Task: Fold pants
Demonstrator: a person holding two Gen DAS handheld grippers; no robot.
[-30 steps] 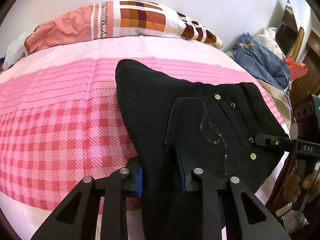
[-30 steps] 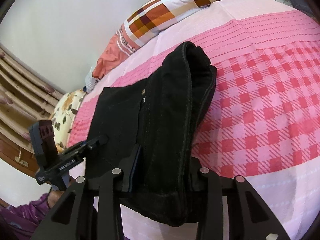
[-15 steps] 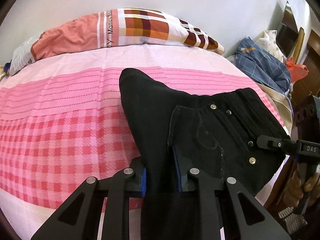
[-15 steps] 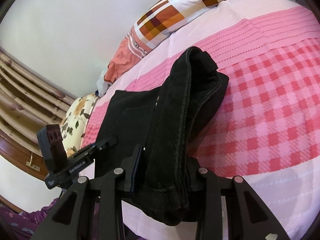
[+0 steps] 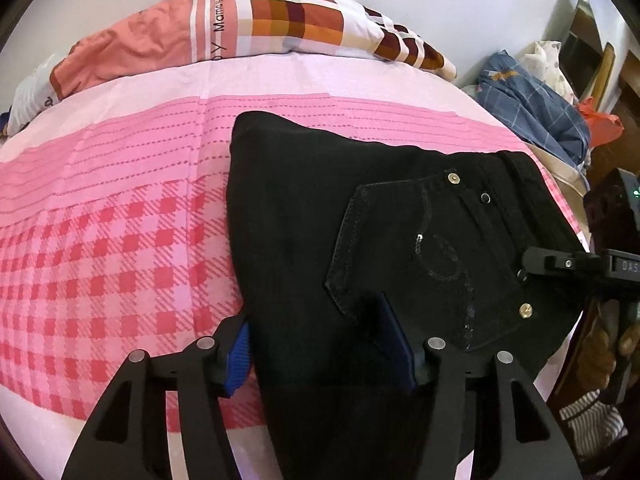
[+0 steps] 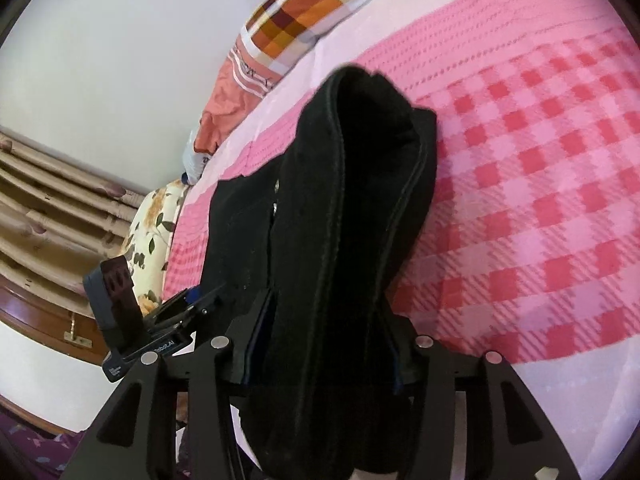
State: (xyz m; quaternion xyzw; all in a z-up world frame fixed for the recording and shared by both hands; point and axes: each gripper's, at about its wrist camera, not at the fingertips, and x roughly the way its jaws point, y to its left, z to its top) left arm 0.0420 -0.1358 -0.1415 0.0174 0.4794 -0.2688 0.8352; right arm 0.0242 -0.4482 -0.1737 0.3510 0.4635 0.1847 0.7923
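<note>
Black denim pants (image 5: pixel 328 216) folded, lying centre-right of frame on pink checked bedsheet (image 5: pixel 120 240) — back pocket, metal rivets facing up. Left gripper (image 5: pixel 320 348) jaws opening, fabric between pads, pads clear of it. Right gripper (image 6: pixel 324 344) jaws opening around thick folded bundle; contact unclear. Only left view shows pocket stitching; only right view shows floral cushion (image 6: pixel 154 224) at left.

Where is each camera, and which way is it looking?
Left wrist: on the left gripper, looking down across the black pants on the pink bed toward the pillow; jaws opening.
Right wrist: on the right gripper, looking along the pants' folded leg; jaws opening.
Shared: pants, bed, pillow, each other's gripper.
</note>
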